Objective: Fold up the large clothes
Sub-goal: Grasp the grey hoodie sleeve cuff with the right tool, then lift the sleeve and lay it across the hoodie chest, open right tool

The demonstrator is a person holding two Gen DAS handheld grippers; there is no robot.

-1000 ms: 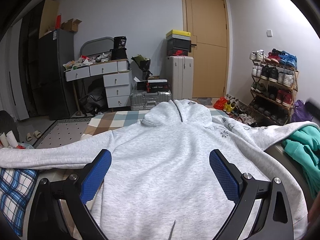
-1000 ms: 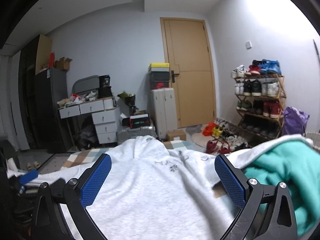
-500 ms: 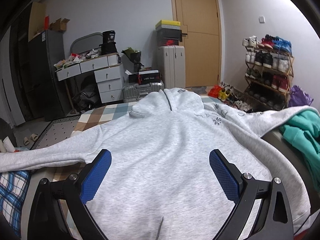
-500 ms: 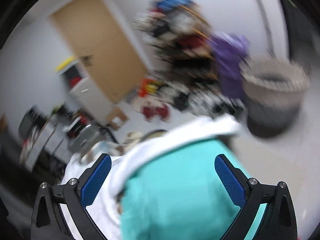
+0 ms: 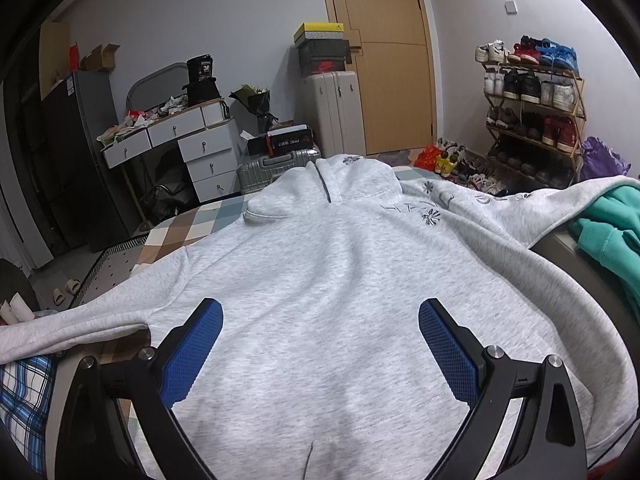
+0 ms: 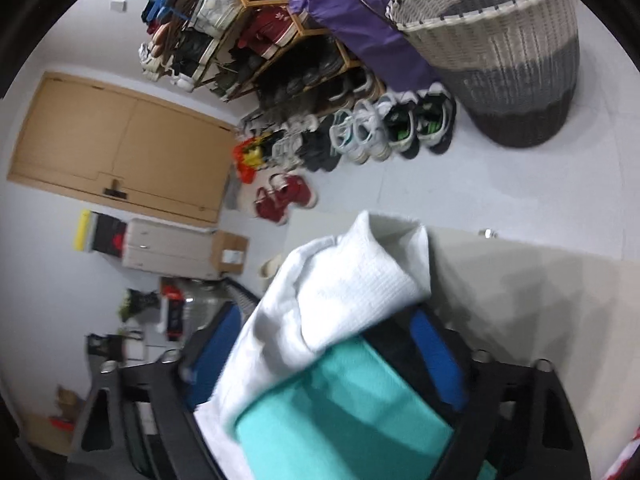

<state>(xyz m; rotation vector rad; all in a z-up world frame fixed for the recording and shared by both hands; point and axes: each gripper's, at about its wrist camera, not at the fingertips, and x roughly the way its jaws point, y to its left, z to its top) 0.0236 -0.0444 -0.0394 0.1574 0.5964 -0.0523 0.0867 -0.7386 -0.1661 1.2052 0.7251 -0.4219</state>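
A grey hoodie [image 5: 332, 288] lies spread face up across a checked bed [image 5: 176, 232], hood toward the far end, one sleeve stretched out to the left edge of the left wrist view and the other running off to the right. The left gripper [image 5: 320, 344] hovers over the hoodie's lower front, above the pouch pocket, its blue pads spread wide with nothing pinched between them; the fabric lies flat beneath and between the two fingers.

In the right wrist view the camera is rolled hard over, so the door [image 6: 124, 144] lies sideways. The right gripper [image 6: 320, 356] sits at the end of the hoodie's right sleeve [image 6: 340, 292], whose ribbed cuff pokes forward past the fingertips. A teal garment [image 6: 344, 412] lies just under the sleeve, and both pass between the fingers. The jaws are closing on this bundle, but the view is blurred and the pads do not yet look pressed against the cloth; I cannot tell whether they touch it.

Beyond the cuff stand a wicker basket [image 6: 500, 52], a shoe rack [image 6: 256, 36] and a row of shoes on the floor.
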